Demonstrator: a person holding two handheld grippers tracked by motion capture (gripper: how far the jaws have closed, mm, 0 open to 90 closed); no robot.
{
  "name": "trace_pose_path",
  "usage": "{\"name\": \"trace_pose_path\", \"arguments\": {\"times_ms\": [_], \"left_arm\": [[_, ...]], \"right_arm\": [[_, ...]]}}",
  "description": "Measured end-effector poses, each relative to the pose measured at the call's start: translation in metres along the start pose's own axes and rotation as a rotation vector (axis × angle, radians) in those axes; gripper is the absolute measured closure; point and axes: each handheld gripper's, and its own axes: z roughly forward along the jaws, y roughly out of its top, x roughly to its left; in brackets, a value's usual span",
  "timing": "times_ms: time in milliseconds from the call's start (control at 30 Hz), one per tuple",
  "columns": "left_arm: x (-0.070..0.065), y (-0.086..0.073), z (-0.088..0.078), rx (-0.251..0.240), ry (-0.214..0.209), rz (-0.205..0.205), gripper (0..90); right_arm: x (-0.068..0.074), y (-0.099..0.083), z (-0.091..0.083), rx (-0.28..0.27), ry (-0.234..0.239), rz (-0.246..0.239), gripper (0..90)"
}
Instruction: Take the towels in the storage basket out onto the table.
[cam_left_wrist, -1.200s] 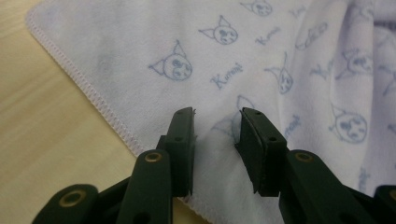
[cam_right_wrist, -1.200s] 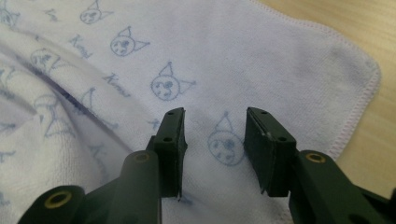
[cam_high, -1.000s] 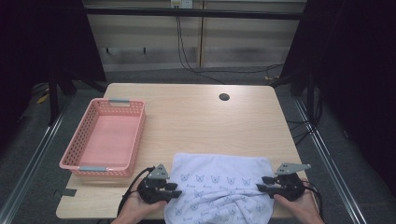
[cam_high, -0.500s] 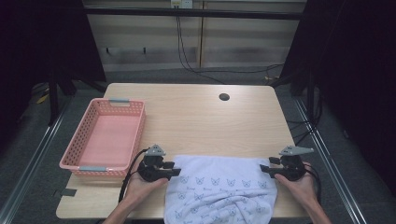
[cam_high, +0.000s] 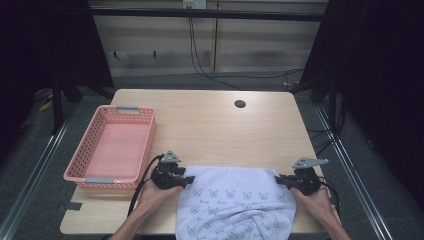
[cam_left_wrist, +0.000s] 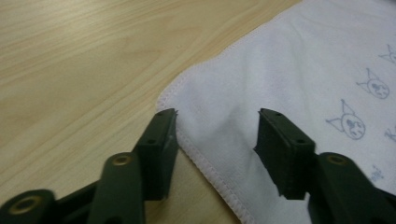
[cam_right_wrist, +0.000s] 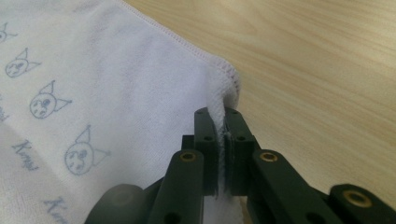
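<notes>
Pale wooden tabletop (cam_high: 210, 125) carries one white towel (cam_high: 235, 200) at its 6 o'clock edge and one pink basket (cam_high: 112, 147) at 9 o'clock. Two tongs work the towel's far corners: the left tongs (cam_left_wrist: 217, 126), just been opening, straddle their corner without pressing; the right tongs (cam_right_wrist: 219, 119) have just closed, pinching their corner.

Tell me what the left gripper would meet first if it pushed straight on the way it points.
The left gripper already straddles the white towel's corner with open jaws; straight on, it would probably just ride further over the towel.
</notes>
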Motion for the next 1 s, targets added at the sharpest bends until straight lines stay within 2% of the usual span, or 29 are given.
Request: {"name": "trace_pose_path", "arguments": {"times_ms": [33,67,133,167,267,300,333,367,400,433,467,500,533,567,600,667,733,767,800,833,900,933,967,1000], "left_arm": [[-0.001,0.000,0.001,-0.001,-0.001,0.011,58.0],[-0.002,0.002,0.004,0.004,-0.027,0.032,65.7],[-0.005,0.004,0.007,0.018,-0.041,0.046,85.0],[-0.005,0.004,0.007,0.018,-0.041,0.046,86.3],[-0.005,0.011,-0.007,-0.058,-0.055,0.016,87.2],[-0.005,0.011,-0.007,-0.058,-0.055,0.016,87.2],[-0.004,0.014,-0.014,-0.091,-0.055,0.002,87.2],[-0.001,0.023,-0.027,-0.140,-0.030,0.006,87.4],[0.001,0.029,-0.035,-0.178,-0.024,-0.003,87.4],[0.001,0.029,-0.035,-0.178,-0.024,-0.003,87.4],[0.003,0.036,-0.042,-0.208,-0.026,-0.014,87.4],[0.004,0.044,-0.048,-0.228,-0.015,-0.007,87.4],[0.009,0.059,-0.060,-0.269,0.004,-0.007,87.4],[0.009,0.059,-0.060,-0.269,0.004,-0.007,87.4],[0.014,0.075,-0.068,-0.297,0.027,0.000,87.4],[0.019,0.090,-0.072,-0.320,0.044,-0.003,87.4],[0.023,0.096,-0.073,-0.329,0.046,-0.005,87.4],[0.026,0.103,-0.071,-0.336,0.050,-0.005,87.4],[0.036,0.115,-0.066,-0.339,0.073,-0.014,87.4],[0.041,0.121,-0.063,-0.335,0.071,-0.011,87.3],[0.045,0.128,-0.059,-0.336,0.083,-0.003,87.3],[0.053,0.137,-0.051,-0.359,0.086,-0.017,87.2],[0.053,0.137,-0.051,-0.359,0.086,-0.017,87.1],[0.061,0.142,-0.039,-0.346,0.088,-0.041,86.1]], "right_arm": [[0.000,0.000,0.000,0.001,0.004,0.006,86.3],[-0.001,0.000,0.000,-0.003,0.003,0.008,86.3],[-0.002,0.002,-0.003,-0.017,0.005,0.021,86.3],[-0.002,0.002,-0.003,-0.017,0.005,0.021,86.3],[-0.004,0.009,-0.020,-0.098,0.013,0.041,86.4],[-0.004,0.009,-0.020,-0.098,0.013,0.041,86.4],[-0.005,0.013,-0.025,-0.119,0.013,0.045,86.4],[-0.007,0.023,-0.035,-0.172,0.015,0.048,86.4],[-0.008,0.029,-0.039,-0.197,0.016,0.045,86.4],[-0.008,0.029,-0.039,-0.197,0.016,0.045,86.4],[-0.009,0.037,-0.043,-0.220,0.009,0.046,86.4],[-0.011,0.054,-0.050,-0.263,0.005,0.039,86.4],[-0.012,0.064,-0.053,-0.285,-0.001,0.032,86.3],[-0.014,0.074,-0.056,-0.303,-0.005,0.029,86.4],[-0.016,0.084,-0.058,-0.317,-0.010,0.024,86.3],[-0.022,0.103,-0.060,-0.334,-0.026,0.011,86.3],[-0.030,0.121,-0.059,-0.341,-0.043,0.005,86.2],[-0.030,0.121,-0.059,-0.341,-0.043,0.005,86.2],[-0.042,0.136,-0.056,-0.351,-0.048,0.020,86.1],[-0.048,0.142,-0.053,-0.352,-0.056,0.029,86.1],[-0.057,0.154,-0.044,-0.319,-0.089,0.033,85.6],[-0.062,0.160,-0.039,-0.302,-0.092,0.040,85.6],[-0.062,0.160,-0.039,-0.302,-0.092,0.040,85.6],[-0.069,0.171,-0.031,-0.264,-0.132,0.040,83.8]]}}
